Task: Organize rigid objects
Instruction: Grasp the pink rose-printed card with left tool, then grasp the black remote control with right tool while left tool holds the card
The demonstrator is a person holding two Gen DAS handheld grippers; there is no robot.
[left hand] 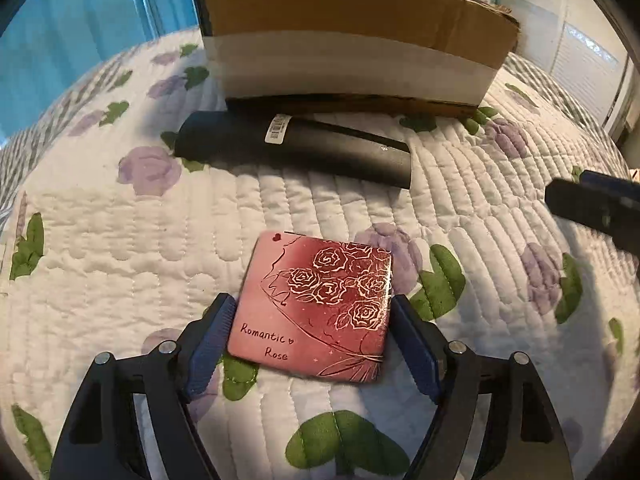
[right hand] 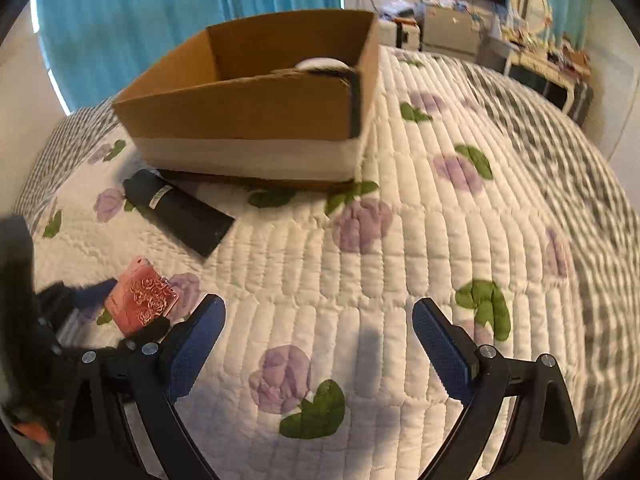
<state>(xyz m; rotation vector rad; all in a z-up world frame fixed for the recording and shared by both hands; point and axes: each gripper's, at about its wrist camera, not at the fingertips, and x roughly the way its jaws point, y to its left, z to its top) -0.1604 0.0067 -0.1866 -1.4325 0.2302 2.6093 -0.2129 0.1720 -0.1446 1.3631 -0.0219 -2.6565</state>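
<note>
A pink square tin (left hand: 316, 306) printed with roses and "Romantic Rose" lies between the fingers of my left gripper (left hand: 314, 340). The jaws sit on both its sides; contact looks close but I cannot tell whether they grip it. The tin also shows in the right wrist view (right hand: 142, 294) with the left gripper around it. A black cylinder (left hand: 296, 148) with a white label lies on the quilt in front of a cardboard box (left hand: 352, 40). My right gripper (right hand: 318, 344) is open and empty above the quilt.
The box (right hand: 256, 112) stands open-topped on the bed with a white rounded object (right hand: 322, 65) inside. The floral quilt (right hand: 400, 240) covers the bed. Blue curtains hang behind; a cluttered desk (right hand: 540, 52) stands at the far right.
</note>
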